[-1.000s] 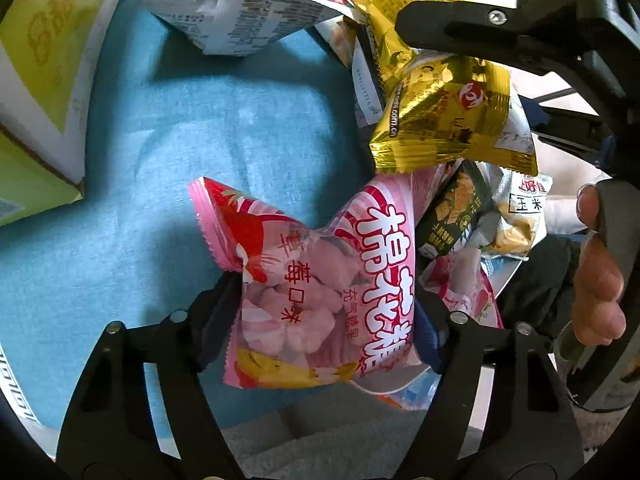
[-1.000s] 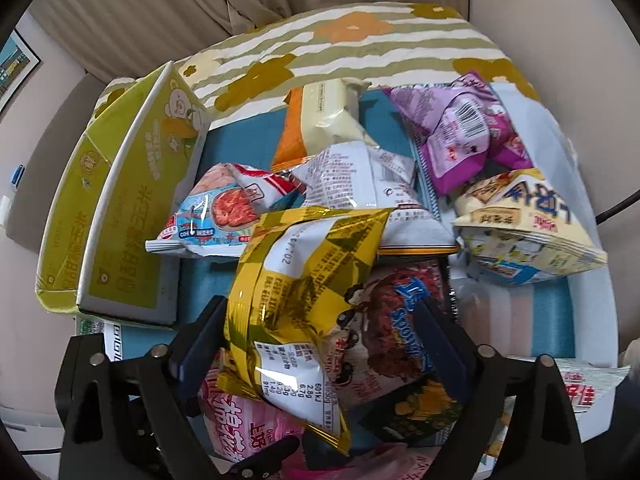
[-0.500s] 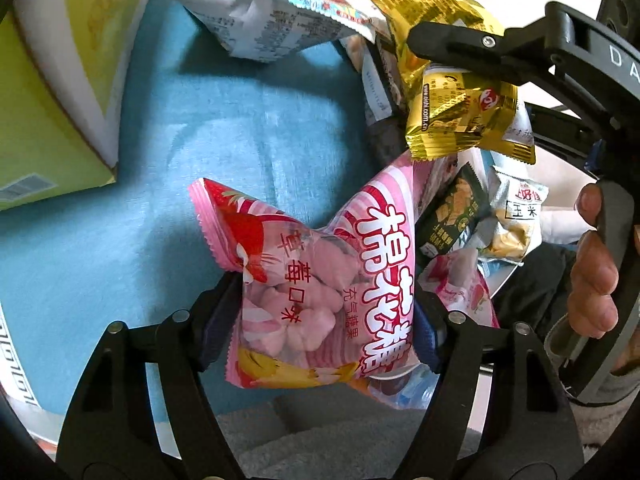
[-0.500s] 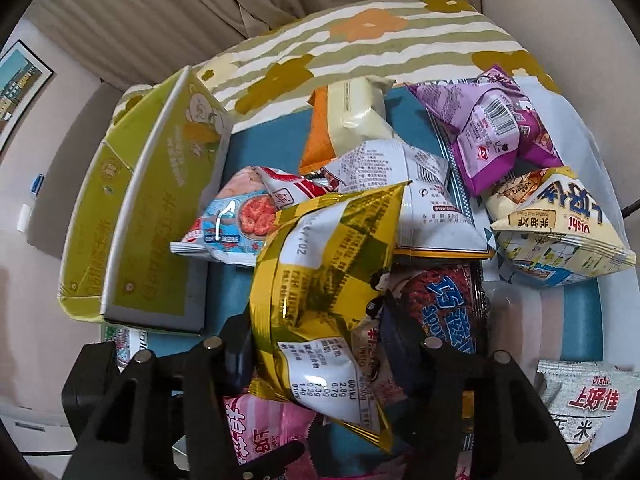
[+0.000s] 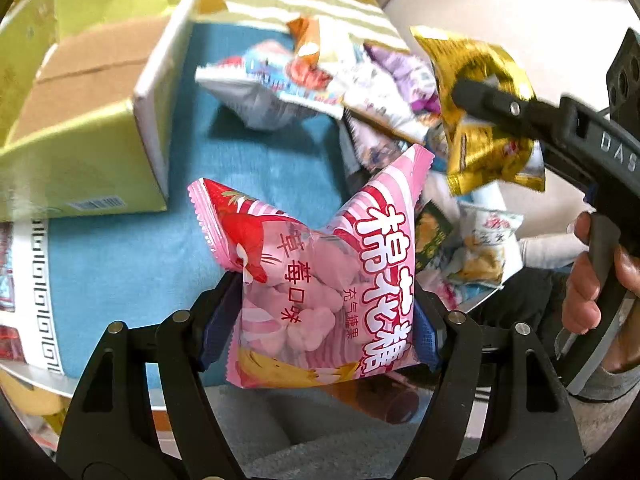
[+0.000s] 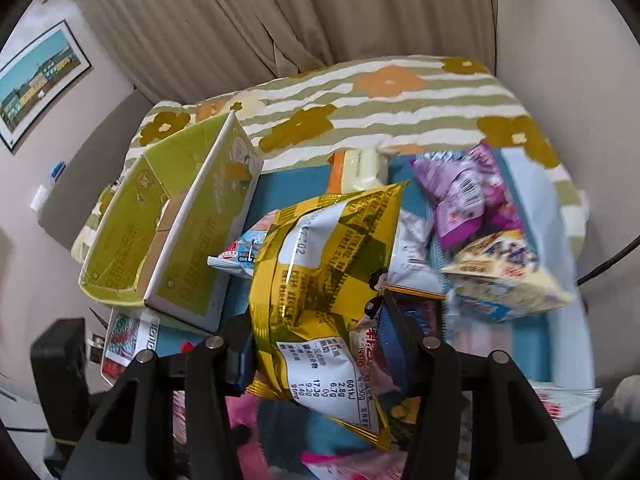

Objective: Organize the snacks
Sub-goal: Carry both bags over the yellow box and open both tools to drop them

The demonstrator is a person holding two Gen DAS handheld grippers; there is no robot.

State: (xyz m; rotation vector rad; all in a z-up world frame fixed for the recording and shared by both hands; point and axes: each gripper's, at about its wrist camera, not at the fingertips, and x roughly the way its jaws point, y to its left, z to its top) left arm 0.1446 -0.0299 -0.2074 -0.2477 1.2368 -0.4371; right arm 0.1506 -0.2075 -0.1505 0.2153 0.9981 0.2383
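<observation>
My left gripper (image 5: pixel 320 316) is shut on a pink marshmallow bag (image 5: pixel 320 276), held clear above the blue cloth (image 5: pixel 132 264). My right gripper (image 6: pixel 316 340) is shut on a gold snack bag (image 6: pixel 324 276), lifted above the snack pile. In the left wrist view the same gold snack bag (image 5: pixel 480 120) hangs at the upper right from one black finger of the right gripper, with a hand (image 5: pixel 588 280) on its handle. An open yellow-green cardboard box (image 5: pixel 84 120) stands at the left; the same cardboard box (image 6: pixel 172 232) appears left of the gold bag in the right wrist view.
Several loose bags lie on the cloth: a blue-white bag (image 5: pixel 272 88), a purple bag (image 6: pixel 468 196), a cream bag (image 6: pixel 504 276), an orange-cream bag (image 6: pixel 356 168). A striped floral cover (image 6: pixel 360 108) lies behind, with curtains (image 6: pixel 280 20) beyond. A framed picture (image 6: pixel 40 80) hangs at left.
The right gripper closed on the gold bag and lifted it. The left gripper rose with the pink bag and tilted up, bringing the open box into view.
</observation>
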